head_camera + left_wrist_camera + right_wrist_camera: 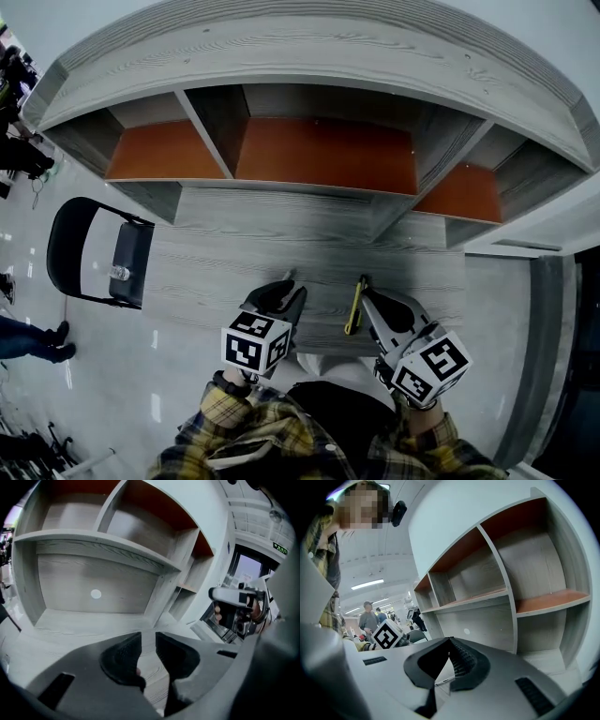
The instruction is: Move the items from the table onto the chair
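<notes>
A thin yellow and black tool (352,309) lies on the grey desk (234,272) near its front edge, between my two grippers. My left gripper (289,278) hovers just left of it, jaws parted by a narrow gap with only desk surface between them (148,637). My right gripper (364,281) is just right of the tool, its tips meeting (450,640), and I cannot see it holding anything. A black folding chair (70,246) stands left of the desk, with a clear water bottle (120,273) on its seat.
Open shelf compartments with orange backs (323,150) rise behind the desk. A darker doorway strip (548,356) runs along the right. People (369,617) stand far off in the room to the left. My checked sleeves (253,431) fill the bottom.
</notes>
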{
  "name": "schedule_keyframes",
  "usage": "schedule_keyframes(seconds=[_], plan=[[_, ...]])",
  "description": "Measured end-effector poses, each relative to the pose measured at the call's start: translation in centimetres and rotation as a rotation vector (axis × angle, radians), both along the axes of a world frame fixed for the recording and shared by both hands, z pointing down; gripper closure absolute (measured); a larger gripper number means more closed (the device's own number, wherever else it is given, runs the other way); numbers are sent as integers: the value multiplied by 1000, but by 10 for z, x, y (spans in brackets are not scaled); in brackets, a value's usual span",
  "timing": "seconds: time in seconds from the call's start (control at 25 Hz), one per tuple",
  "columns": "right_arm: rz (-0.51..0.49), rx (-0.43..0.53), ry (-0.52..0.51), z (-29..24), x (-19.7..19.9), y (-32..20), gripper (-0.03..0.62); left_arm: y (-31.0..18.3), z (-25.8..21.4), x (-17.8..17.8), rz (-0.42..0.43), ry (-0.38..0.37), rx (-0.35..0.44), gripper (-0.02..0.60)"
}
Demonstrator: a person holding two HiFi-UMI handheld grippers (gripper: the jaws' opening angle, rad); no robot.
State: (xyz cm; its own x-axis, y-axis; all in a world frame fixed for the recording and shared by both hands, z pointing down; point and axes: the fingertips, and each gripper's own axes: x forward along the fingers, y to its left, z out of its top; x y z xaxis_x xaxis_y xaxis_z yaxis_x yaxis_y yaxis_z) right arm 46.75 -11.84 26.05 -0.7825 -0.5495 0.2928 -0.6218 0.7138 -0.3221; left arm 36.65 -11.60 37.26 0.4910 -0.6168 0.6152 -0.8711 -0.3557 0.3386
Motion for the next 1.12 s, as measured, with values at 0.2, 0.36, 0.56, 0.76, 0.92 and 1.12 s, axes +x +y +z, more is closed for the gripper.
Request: schedule_keyframes(seconds=[0.2, 0.36, 0.56, 0.76, 0.92, 1.12], plan=[[-1, -30, 17, 9, 3, 0, 577, 1, 42, -5, 3, -57, -87, 454], [0, -60, 33, 19, 4, 3, 577, 1, 82, -12, 18, -136, -158, 445], [9, -101, 52, 29, 6, 6, 577, 3, 120, -14, 28, -163, -234, 445], [3, -131, 59, 40, 1, 7, 577, -2, 150, -19, 20, -186, -284, 443], [0, -150, 56, 46, 0, 7, 577, -6, 166, -27, 5, -219, -300, 443], [11, -170, 55, 52, 4, 2, 577, -6, 182, -38, -16, -260, -346, 443]])
